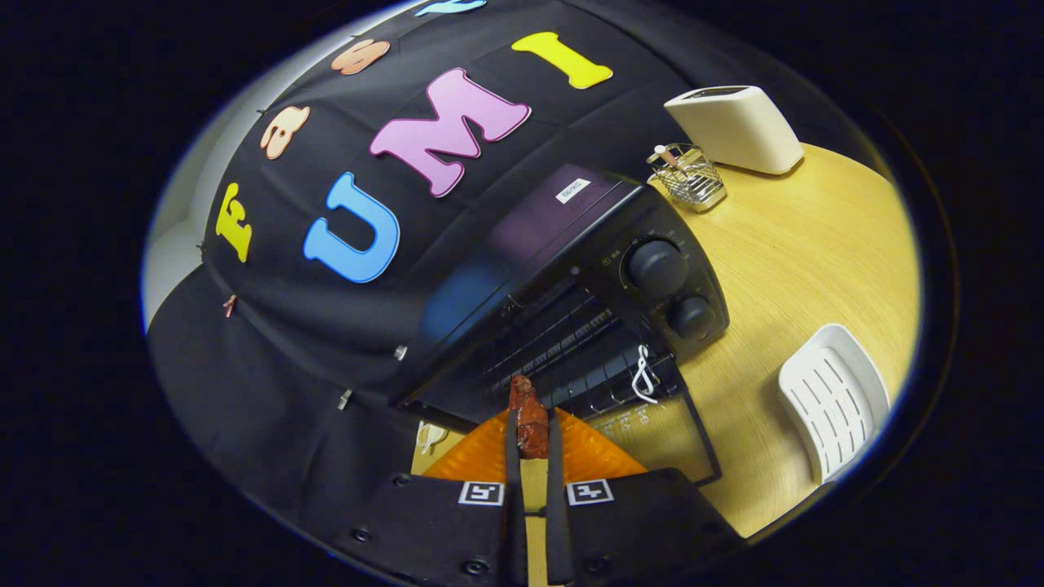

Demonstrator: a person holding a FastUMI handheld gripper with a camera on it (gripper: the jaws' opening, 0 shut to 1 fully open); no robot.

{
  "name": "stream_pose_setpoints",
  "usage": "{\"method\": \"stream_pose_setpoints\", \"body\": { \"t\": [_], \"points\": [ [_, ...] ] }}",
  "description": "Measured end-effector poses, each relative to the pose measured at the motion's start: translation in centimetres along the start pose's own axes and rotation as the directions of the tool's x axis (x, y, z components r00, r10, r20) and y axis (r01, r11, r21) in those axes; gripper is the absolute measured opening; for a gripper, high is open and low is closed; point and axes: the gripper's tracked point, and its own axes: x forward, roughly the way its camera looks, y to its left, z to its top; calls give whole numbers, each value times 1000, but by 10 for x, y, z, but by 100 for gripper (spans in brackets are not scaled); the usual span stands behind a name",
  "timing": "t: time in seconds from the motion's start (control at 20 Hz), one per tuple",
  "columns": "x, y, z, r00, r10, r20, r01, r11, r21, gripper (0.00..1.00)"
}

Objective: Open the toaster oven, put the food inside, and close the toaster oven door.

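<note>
I am working in a staged recording booth dressed as a kitchen counter: black cloth pinned up as the back wall (326, 326), a pale wood-grain tabletop (799, 269), and household props set on it. A black toaster oven (603, 277) stands beside a wire basket (689, 179), a cream pop-up toaster (734, 126) and a white slotted rack (832, 408).

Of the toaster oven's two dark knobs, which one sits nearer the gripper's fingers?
The smaller knob, next to the open door's white pull loop; the bigger knob lies beyond it. The fingers pinch the reddish-brown food.
</note>
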Motion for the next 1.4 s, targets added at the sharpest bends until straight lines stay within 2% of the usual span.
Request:
{"method": "stream_pose_setpoints", "body": {
  "t": [0.3, 0.5, 0.6, 0.9, 1.0, 1.2, 1.3, 1.4],
  "points": [
    [50, 11, -7, 995, -18, 101, 11, 997, 76, 13],
    [74, 6, -7, 990, -34, 136, 24, 997, 71, 13],
    [81, 1, -5, 986, -66, 152, 57, 996, 67, 13],
    [85, 5, -3, 979, -90, 180, 97, 995, -31, 14],
    [84, 2, -3, 977, -105, 186, 126, 986, -105, 19],
    [80, -6, -6, 972, -138, 192, 179, 960, -215, 37],
    [78, -5, -10, 976, -129, 176, 171, 953, -252, 59],
    [73, -7, -12, 975, -130, 180, 183, 929, -323, 81]
  ]
}}
